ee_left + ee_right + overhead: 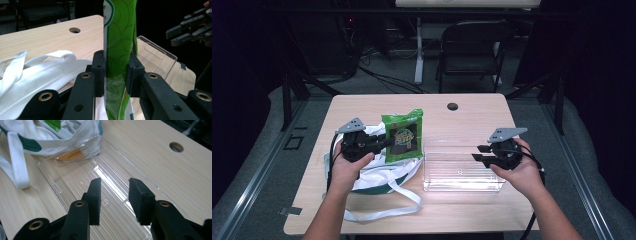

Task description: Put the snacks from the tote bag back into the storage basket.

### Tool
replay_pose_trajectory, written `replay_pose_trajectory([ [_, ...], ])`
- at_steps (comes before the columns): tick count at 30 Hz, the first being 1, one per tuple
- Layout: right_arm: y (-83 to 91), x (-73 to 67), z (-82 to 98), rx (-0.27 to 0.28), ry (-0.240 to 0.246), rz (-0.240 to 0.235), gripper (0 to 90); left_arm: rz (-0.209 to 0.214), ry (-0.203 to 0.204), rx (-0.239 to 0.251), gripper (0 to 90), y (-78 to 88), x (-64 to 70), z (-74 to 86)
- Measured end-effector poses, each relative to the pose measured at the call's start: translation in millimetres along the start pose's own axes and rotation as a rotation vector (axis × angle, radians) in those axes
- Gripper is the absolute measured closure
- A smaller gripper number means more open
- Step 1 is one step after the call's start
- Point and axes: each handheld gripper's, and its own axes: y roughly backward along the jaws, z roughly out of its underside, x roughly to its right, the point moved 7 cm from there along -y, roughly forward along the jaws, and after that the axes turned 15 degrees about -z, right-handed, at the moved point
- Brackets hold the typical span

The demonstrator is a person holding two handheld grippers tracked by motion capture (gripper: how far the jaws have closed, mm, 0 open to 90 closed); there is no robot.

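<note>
My left gripper is shut on a green snack packet, which it holds upright above a white and green cloth bag. In the left gripper view the packet stands clamped between both pads, its lower end hanging below them. A clear plastic bin lies on the table to the right of the bag. My right gripper hovers at the bin's right end, open with nothing between its fingers. In the right gripper view the bin is below the jaws and the bag lies beyond it.
The wooden table has a round cable hole near its far edge. The bag's white straps trail toward the front edge. A black folding chair and cables stand on the floor behind the table.
</note>
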Motion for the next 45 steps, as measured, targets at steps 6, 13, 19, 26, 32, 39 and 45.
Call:
replay_pose_trajectory([
  [6, -1.4, -2.2, -16.3, -0.058, 0.061, -0.033, 61.7, 0.005, -0.011, -0.002, 73.3, -3.6, 5.1, 1.1],
  [13, -7.0, -2.5, -33.1, -0.125, 0.094, -0.054, 61.3, 0.009, -0.02, -0.004, 73.3, -5.6, 10.6, 0.7],
  [19, -8.5, 1.9, -44.5, -0.175, 0.103, -0.075, 59.9, 0.011, -0.026, 0.01, 73.3, -5.8, 12.5, -0.6],
  [26, -8.2, 8.7, -55.8, -0.238, 0.133, -0.079, 63.8, 0.011, -0.024, 0.01, 73.4, -7.6, 13.6, 0.3],
  [32, -5.7, 10.0, -67.7, -0.284, 0.16, -0.116, 64.6, 0.014, -0.033, 0.013, 73.4, -8.8, 16.3, 0.1],
  [39, -3.7, 6.3, -83.1, -0.326, 0.205, -0.136, 64.0, 0.02, -0.04, 0.024, 73.4, -10.5, 19.8, -1.3],
  [45, 0.8, -0.9, -100.2, -0.344, 0.243, -0.152, 58.4, 0.03, -0.048, 0.025, 73.4, -12.0, 23.7, -1.2],
])
